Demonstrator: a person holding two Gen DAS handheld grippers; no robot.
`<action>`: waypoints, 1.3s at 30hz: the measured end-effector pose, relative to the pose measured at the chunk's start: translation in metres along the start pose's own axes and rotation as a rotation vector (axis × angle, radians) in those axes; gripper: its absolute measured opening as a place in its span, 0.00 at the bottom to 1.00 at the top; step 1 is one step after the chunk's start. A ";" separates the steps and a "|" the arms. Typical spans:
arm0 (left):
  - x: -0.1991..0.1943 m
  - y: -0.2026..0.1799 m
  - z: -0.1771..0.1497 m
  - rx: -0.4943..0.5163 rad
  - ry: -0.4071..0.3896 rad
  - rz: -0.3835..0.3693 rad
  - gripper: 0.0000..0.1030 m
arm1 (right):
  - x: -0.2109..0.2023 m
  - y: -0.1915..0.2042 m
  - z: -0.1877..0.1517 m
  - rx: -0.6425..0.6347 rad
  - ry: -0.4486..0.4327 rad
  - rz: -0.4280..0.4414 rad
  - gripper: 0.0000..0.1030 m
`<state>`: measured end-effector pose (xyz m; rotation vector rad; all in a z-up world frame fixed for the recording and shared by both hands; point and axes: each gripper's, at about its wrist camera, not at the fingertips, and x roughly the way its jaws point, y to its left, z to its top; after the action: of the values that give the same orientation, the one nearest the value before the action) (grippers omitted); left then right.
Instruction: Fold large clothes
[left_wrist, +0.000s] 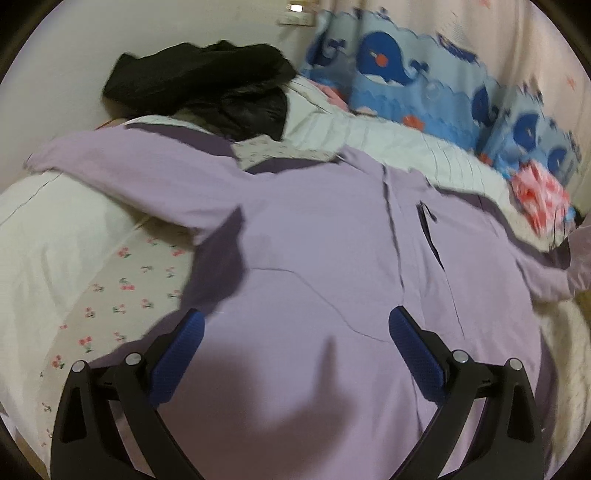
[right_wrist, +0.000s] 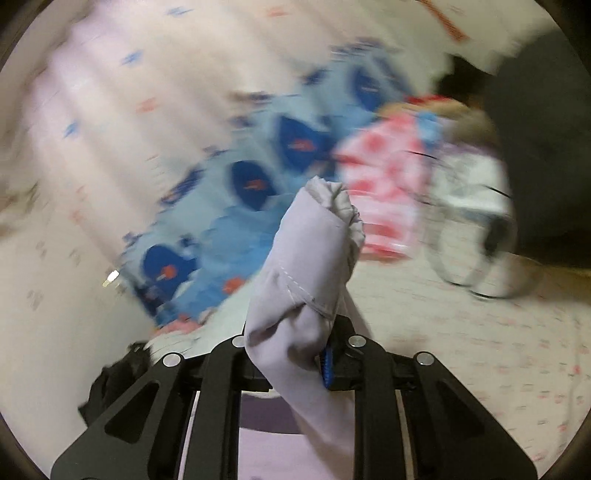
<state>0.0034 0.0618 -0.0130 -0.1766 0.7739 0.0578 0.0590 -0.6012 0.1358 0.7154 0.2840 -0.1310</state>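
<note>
A large lilac jacket lies spread on the bed, one sleeve stretched to the left, the other running off to the right. My left gripper is open just above the jacket's lower body, holding nothing. My right gripper is shut on the jacket's sleeve cuff, which stands up between the fingers with its elastic end on top. The right wrist view is blurred by motion.
A black garment lies at the head of the bed. Whale-print blue bedding lines the curtain side. A pink-and-white cloth lies at the right. A flowered sheet covers the bed.
</note>
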 end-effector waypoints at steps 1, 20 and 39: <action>-0.003 0.007 0.002 -0.018 -0.005 -0.002 0.93 | 0.008 0.036 -0.005 -0.039 0.010 0.032 0.17; -0.037 0.154 0.018 -0.328 -0.058 0.070 0.93 | 0.180 0.454 -0.312 -0.420 0.416 0.361 0.17; -0.038 0.158 0.015 -0.330 -0.045 0.051 0.93 | 0.206 0.457 -0.461 -0.454 0.674 0.484 0.92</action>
<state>-0.0318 0.2207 0.0029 -0.4671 0.7207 0.2381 0.2563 0.0415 0.0295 0.3377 0.7448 0.6322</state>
